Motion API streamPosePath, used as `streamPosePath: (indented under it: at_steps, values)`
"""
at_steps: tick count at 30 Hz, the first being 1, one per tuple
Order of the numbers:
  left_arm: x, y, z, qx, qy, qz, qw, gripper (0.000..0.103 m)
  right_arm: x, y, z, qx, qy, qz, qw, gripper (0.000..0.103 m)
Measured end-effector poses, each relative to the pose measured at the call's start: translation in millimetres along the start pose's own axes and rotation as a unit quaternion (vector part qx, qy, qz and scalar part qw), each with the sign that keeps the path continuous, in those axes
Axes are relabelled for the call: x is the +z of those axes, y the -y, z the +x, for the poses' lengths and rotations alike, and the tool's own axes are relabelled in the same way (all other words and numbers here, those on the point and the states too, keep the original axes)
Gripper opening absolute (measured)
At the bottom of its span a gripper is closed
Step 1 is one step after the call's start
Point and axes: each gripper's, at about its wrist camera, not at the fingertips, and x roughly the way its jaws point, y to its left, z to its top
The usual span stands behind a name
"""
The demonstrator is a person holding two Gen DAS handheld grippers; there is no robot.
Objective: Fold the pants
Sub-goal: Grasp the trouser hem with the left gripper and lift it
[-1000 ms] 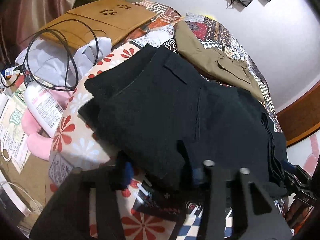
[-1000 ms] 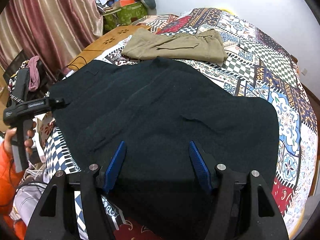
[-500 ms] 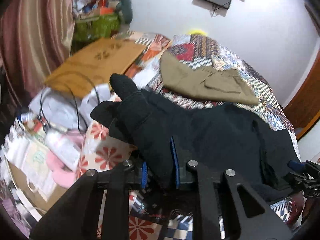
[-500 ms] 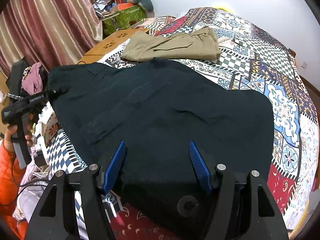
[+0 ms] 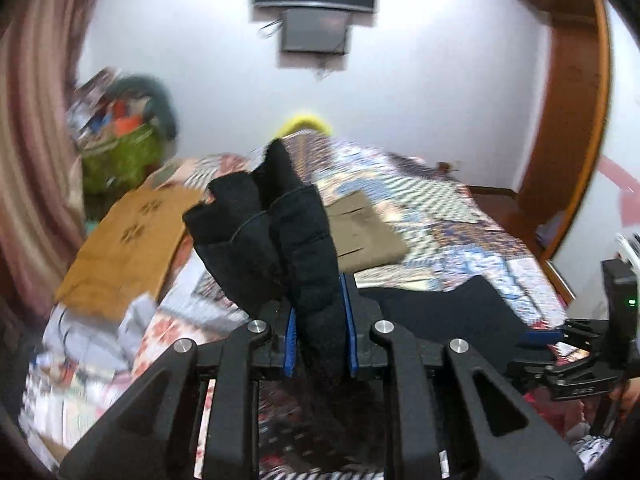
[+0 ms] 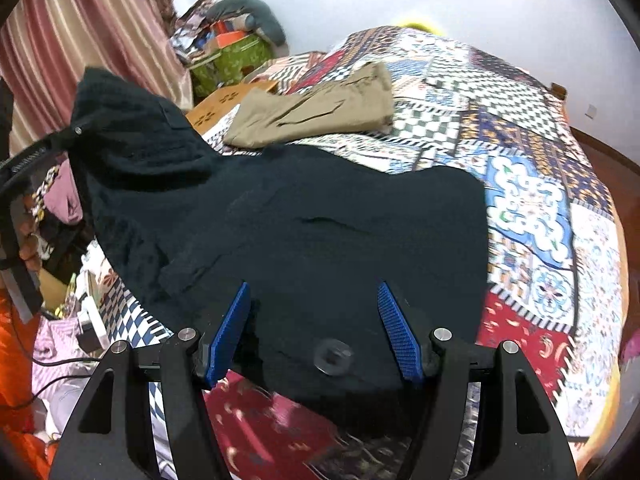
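Observation:
The black pants (image 6: 328,232) lie spread on the patchwork bedspread (image 6: 528,208). My left gripper (image 5: 318,336) is shut on a bunched end of the black pants (image 5: 296,248) and holds it lifted above the bed. In the right wrist view that lifted end (image 6: 132,136) rises at the left, with the left gripper (image 6: 76,131) pinching it there. My right gripper (image 6: 314,336) is open, its blue pads either side of the pants' near edge, holding nothing. It also shows at the right of the left wrist view (image 5: 544,336).
Folded khaki pants (image 6: 316,108) lie further back on the bed. A wooden lap table (image 5: 124,240) and a green bag (image 6: 236,60) stand at the left, with curtains (image 6: 80,32) behind. Clutter and cables lie beside the bed at the left.
My left gripper closed on the pants' end and has lifted it up off the bed, tilting upward. My right gripper stayed open at the near edge.

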Motion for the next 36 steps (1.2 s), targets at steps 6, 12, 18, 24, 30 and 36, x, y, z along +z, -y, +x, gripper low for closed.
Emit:
streamPosePath:
  at_steps: [6,12,18,24,30,36]
  values:
    - [20,57,9,-0.062,0.007,0.046,0.9970,0.019,-12,29,-10,-0.023,0.007,0.037,0.999,0.063]
    - [26,107,33,-0.149,-0.034,0.066,0.9860,0.018,-27,50,-7,-0.015,-0.005,0.072,0.997,0.062]
    - [15,169,54,-0.184,-0.064,0.128,0.9725,0.018,-29,59,-24,-0.015,0.016,0.086,0.996,0.062]
    - [1,197,62,-0.218,-0.076,0.158,0.9602,0.018,-36,74,-31,-0.023,0.022,0.105,0.994,0.062]
    - [-30,214,70,-0.239,-0.127,0.194,0.9429,0.018,-41,92,-41,-0.033,0.035,0.130,0.990,0.062]
    - [-53,216,82,-0.250,-0.179,0.189,0.9326,0.021,-47,107,-53,-0.050,0.046,0.153,0.986,0.062]
